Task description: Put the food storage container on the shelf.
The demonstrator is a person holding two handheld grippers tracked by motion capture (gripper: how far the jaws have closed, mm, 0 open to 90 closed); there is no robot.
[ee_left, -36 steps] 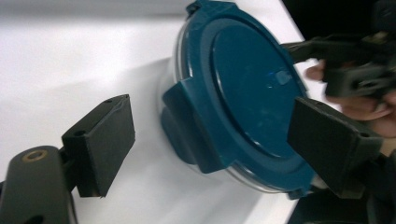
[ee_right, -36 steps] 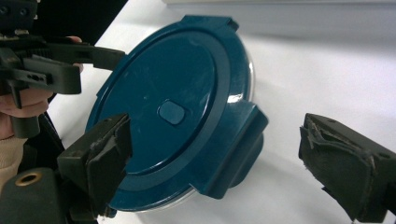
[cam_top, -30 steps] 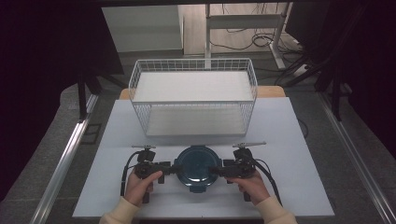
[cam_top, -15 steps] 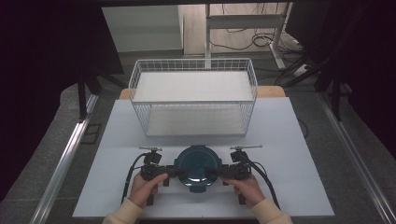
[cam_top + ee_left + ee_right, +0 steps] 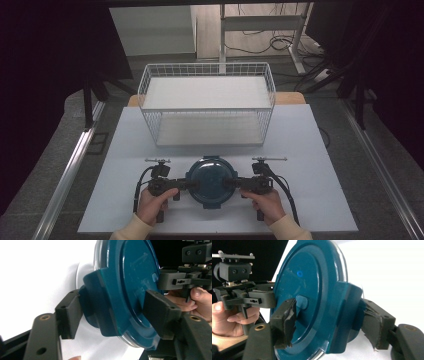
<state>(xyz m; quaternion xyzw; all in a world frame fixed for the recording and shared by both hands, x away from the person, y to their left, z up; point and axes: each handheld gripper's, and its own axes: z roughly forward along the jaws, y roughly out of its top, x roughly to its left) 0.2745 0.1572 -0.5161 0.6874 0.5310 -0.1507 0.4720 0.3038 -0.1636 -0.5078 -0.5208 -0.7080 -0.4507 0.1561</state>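
Teal round plastic lid, glossy, left claw and right claw clamping opposite rims

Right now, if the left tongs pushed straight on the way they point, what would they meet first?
The lid itself: the left tongs already clamp its edge latch, one jaw on each face. Straight beyond, across the lid, sit the right tongs gripping the opposite side, so pushing on would probably shove the lid into them.

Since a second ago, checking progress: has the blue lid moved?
Yes. The lid has come slightly toward the person, away from the wire basket, with both claws shut on it.
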